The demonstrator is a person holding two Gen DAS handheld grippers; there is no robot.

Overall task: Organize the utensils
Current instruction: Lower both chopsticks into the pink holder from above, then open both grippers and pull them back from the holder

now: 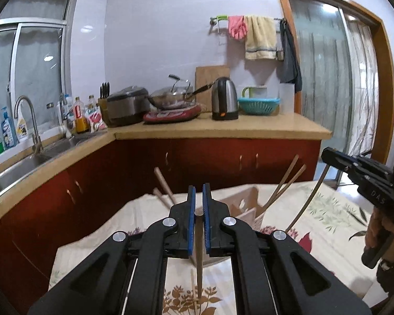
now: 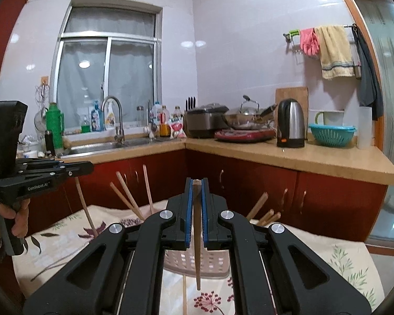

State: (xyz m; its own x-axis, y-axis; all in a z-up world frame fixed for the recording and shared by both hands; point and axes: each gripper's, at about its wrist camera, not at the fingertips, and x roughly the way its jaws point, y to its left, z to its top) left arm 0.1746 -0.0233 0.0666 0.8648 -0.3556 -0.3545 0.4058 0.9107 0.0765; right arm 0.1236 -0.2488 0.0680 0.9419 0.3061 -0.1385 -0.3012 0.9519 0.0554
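Note:
My left gripper (image 1: 199, 191) is shut on a brown chopstick (image 1: 199, 257) that hangs down between its blue pads over the flowered tablecloth (image 1: 328, 210). My right gripper (image 2: 196, 186) is shut on another brown chopstick (image 2: 197, 249), held upright above a pinkish slotted utensil basket (image 2: 197, 262). Several chopsticks (image 2: 128, 197) stand in that basket, and also show in the left wrist view (image 1: 283, 181). The right gripper shows at the right edge of the left wrist view (image 1: 328, 155) with its chopstick (image 1: 307, 199). The left gripper appears at the left of the right wrist view (image 2: 89, 168).
A loose pale chopstick (image 2: 184, 294) lies on the cloth near me. Behind the table stand red cabinets (image 1: 223, 162) under a beige counter (image 1: 249, 128) with a kettle (image 1: 224, 98), wok, rice cooker, green colander and a sink (image 1: 21, 165). A glass door (image 1: 328, 78) is on the right.

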